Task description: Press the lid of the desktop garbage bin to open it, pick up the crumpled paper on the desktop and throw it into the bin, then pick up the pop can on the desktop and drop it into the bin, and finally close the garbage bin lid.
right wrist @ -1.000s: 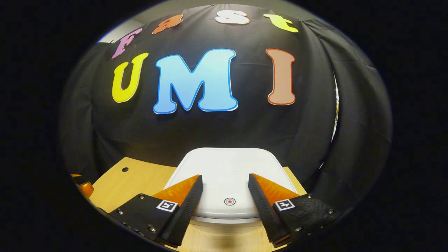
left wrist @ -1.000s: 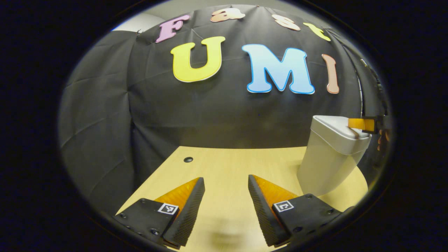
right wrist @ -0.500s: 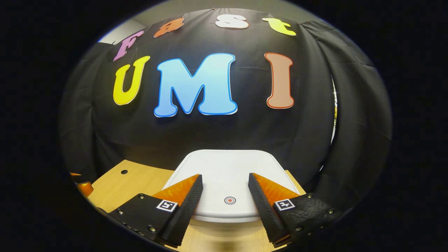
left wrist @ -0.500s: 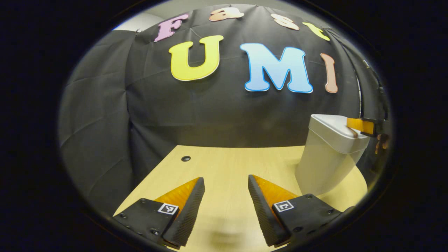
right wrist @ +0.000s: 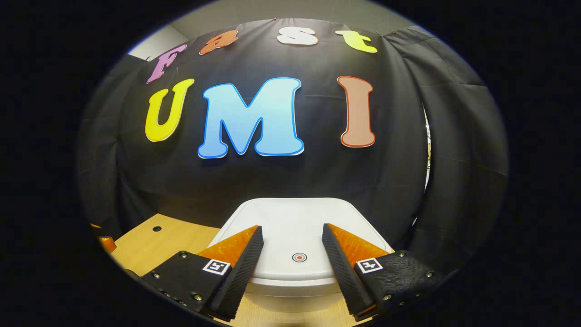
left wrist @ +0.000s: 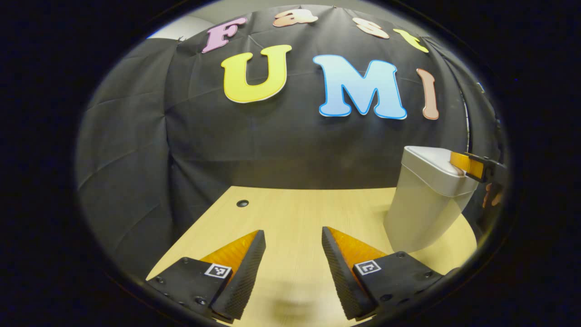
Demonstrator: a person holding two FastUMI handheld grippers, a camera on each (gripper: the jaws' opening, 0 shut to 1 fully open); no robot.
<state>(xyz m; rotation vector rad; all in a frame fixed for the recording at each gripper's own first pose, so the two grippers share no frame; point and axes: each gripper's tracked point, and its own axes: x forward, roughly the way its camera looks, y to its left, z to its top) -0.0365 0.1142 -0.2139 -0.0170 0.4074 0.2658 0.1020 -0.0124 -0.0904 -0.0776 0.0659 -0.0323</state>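
A white desktop garbage bin (left wrist: 424,204) stands on the wooden desk (left wrist: 290,213) at the right in the left gripper view. Its lid (right wrist: 295,225) is down, with a small round mark (right wrist: 299,257) near its front edge in the right gripper view. My right gripper (right wrist: 290,234) is open and hovers over the lid's front part, the mark lying between its fingers. One finger of that gripper (left wrist: 467,164) rests at the lid's near edge in the left gripper view. My left gripper (left wrist: 292,240) is open over bare desk, left of the bin, holding nothing.
A small dark hole (left wrist: 242,203) sits in the desk near its back left corner. The black cloth wall closes off the back and sides. A bit of a hand (left wrist: 492,196) shows behind the bin at the far right.
The right gripper has dropped slightly toward the lid and tipped, so the wall sits lower in its view. The left gripper has barely shifted.
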